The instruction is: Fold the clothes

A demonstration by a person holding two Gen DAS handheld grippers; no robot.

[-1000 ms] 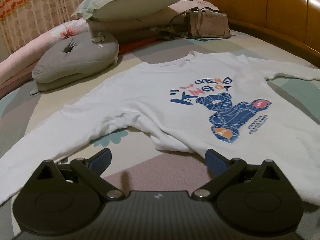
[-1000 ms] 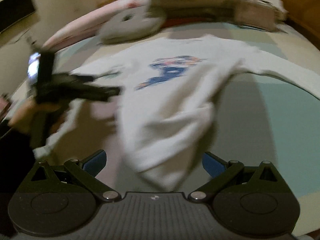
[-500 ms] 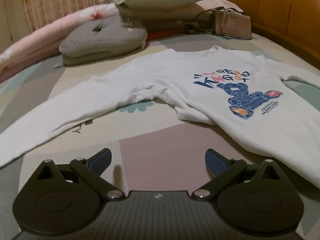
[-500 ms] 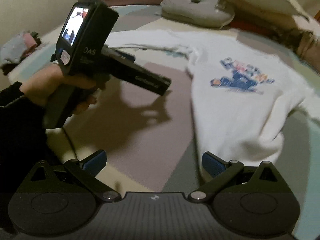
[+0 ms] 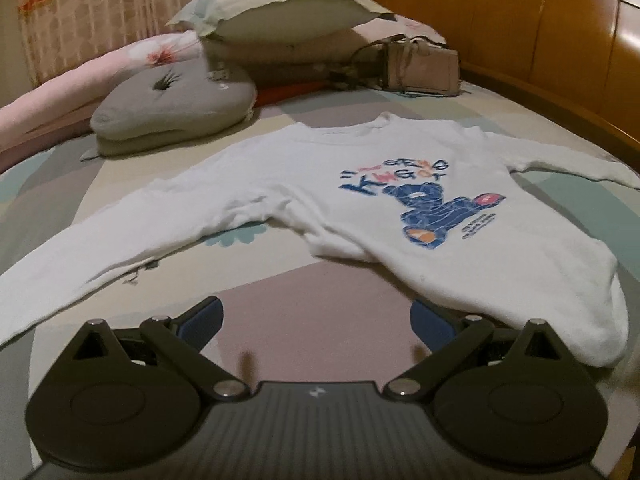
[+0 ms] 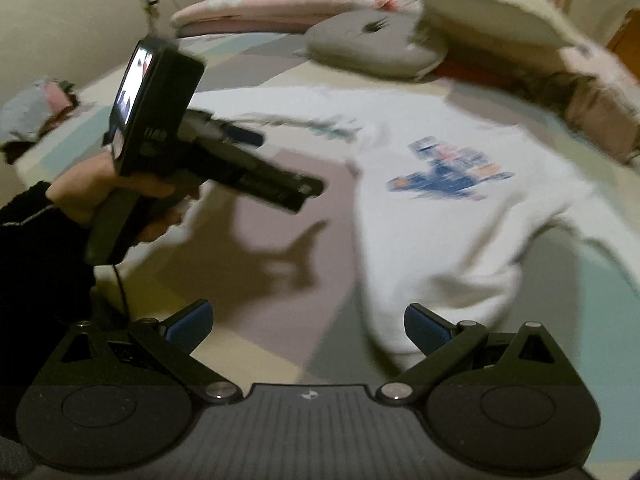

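A white long-sleeved sweatshirt (image 5: 360, 200) with a blue bear print lies front-up on the bed, both sleeves spread outward. Its hem end points toward me. My left gripper (image 5: 316, 320) hovers open just short of the hem, nothing between its blue pads. In the right wrist view the same sweatshirt (image 6: 460, 208) is blurred by motion. My right gripper (image 6: 308, 324) is open and empty near the hem's corner. To the left in that view a hand holds the left gripper (image 6: 276, 160) above the bedsheet.
A grey cushion (image 5: 176, 108), a large pillow (image 5: 288, 12) and a beige handbag (image 5: 420, 68) sit beyond the collar. A wooden headboard (image 5: 540, 20) runs along the right. The patchwork bedsheet (image 5: 300, 292) lies bare below the hem. Bundled clothing (image 6: 36, 108) lies at the far left.
The left wrist view has swung rightward, bringing the sweatshirt's body back toward centre. The right gripper has moved nearer the hem. Both stayed open.
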